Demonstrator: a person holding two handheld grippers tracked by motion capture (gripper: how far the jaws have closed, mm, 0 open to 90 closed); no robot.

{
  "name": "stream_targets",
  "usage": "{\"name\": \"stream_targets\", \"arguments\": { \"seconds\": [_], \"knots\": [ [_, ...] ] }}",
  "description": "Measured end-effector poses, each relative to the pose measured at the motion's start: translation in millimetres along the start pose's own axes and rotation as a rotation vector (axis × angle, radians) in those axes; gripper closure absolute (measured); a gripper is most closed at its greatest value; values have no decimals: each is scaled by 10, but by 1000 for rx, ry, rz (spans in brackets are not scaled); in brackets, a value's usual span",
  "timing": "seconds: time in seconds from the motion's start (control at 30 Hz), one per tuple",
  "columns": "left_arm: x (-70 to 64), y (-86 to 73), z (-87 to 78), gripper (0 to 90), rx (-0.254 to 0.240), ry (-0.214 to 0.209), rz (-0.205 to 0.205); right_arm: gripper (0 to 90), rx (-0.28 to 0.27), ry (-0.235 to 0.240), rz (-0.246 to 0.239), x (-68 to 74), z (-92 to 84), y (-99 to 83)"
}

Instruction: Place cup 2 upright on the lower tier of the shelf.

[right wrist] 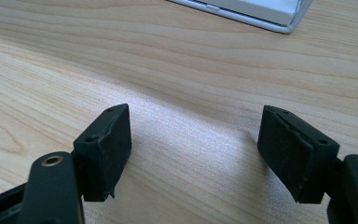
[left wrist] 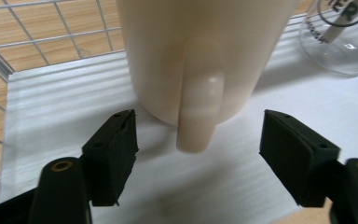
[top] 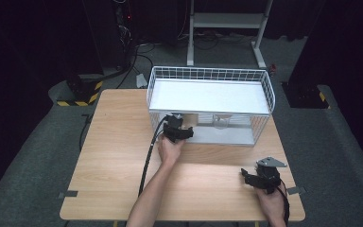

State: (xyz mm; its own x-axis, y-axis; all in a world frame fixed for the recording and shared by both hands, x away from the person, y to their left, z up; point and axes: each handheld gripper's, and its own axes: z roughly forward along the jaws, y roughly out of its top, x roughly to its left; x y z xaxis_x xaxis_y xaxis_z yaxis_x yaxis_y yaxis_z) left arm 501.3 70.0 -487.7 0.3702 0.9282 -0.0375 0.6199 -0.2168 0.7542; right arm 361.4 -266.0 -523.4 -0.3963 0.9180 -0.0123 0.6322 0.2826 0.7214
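A cream mug (left wrist: 196, 51) stands on the white lower shelf (left wrist: 65, 107) of a wire rack (top: 208, 75), its handle (left wrist: 198, 116) turned toward my left gripper (left wrist: 198, 123). That gripper is open, with a jaw on either side of the handle and neither pad touching the mug. In the high view the left gripper (top: 179, 124) reaches into the rack's front opening. My right gripper (top: 251, 177) rests low over the wooden table (top: 123, 142) near its front right corner. It is open, with bare wood between its jaws (right wrist: 196, 121).
A clear glass cup (left wrist: 340, 32) with printed lettering stands on the same shelf to the mug's right, also seen under the rack's top shelf (top: 221, 123). Wire mesh (left wrist: 37, 28) closes the shelf's left side. The rack's base corner (right wrist: 279, 18) lies ahead of the right gripper.
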Motion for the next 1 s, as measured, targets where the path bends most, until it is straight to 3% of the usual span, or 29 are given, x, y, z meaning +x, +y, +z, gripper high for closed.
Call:
{"name": "stream_targets", "arguments": {
  "seconds": [0.23,0.43,0.47,0.5,0.7,0.77,1.0],
  "knots": [
    [20,-76,-142,247,-18,-28,0,261,0,0,0,0,0,0],
    [34,-133,-263,240,-40,-25,-4,261,0,0,0,0,0,0],
    [42,-153,-319,237,-46,-42,-12,261,0,0,0,0,0,0],
    [54,-161,-353,236,-53,-25,3,261,0,0,0,0,0,0],
    [62,-211,-465,236,-70,-59,7,261,0,0,0,0,1,0],
    [70,-243,-520,237,-81,-84,-9,261,0,0,0,-1,1,0],
    [108,-307,-648,239,-95,-91,-3,261,0,0,0,0,0,0]
  ]
}}
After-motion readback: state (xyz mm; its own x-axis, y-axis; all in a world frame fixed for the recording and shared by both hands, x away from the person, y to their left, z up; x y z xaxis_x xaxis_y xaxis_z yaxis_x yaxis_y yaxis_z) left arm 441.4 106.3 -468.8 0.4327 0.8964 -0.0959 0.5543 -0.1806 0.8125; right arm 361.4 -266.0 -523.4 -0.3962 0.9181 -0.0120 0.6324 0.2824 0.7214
